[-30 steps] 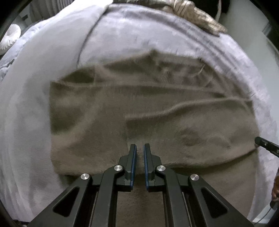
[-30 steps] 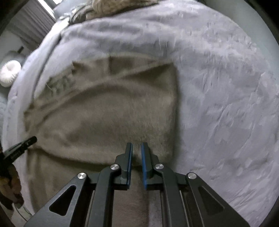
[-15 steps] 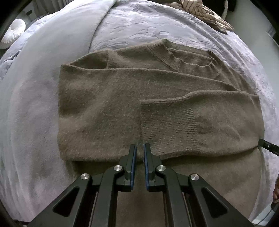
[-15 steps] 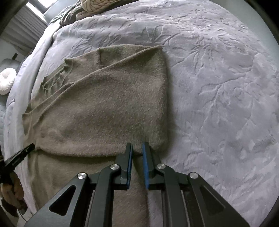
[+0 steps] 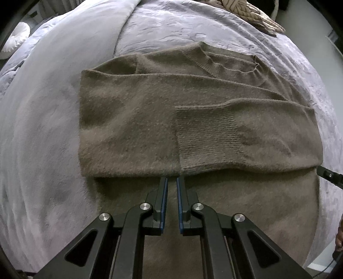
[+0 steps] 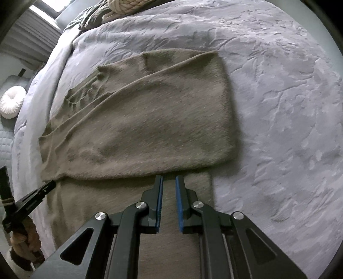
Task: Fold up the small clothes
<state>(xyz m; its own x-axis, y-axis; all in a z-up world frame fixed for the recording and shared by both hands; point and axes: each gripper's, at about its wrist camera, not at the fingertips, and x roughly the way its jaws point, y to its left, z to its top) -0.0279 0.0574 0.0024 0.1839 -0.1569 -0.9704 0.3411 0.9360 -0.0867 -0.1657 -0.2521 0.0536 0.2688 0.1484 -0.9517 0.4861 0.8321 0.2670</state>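
A taupe knit sweater lies flat on a grey-lilac bedspread, sleeves folded across its body, a ribbed cuff on top and the neckline at the far side. My left gripper hovers over the sweater's near part, jaws slightly apart and empty. The sweater also shows in the right wrist view. My right gripper is over its near right part, jaws slightly apart and empty. The left gripper's tip shows at the left edge there.
A striped cream and brown garment lies at the far end of the bed. A white round cushion sits beyond the bed's left side. The bedspread spreads wide to the right of the sweater.
Both grippers have pulled back towards the near side and risen, so the sweater looks smaller and sharper. The right gripper's jaws have opened a little wider.
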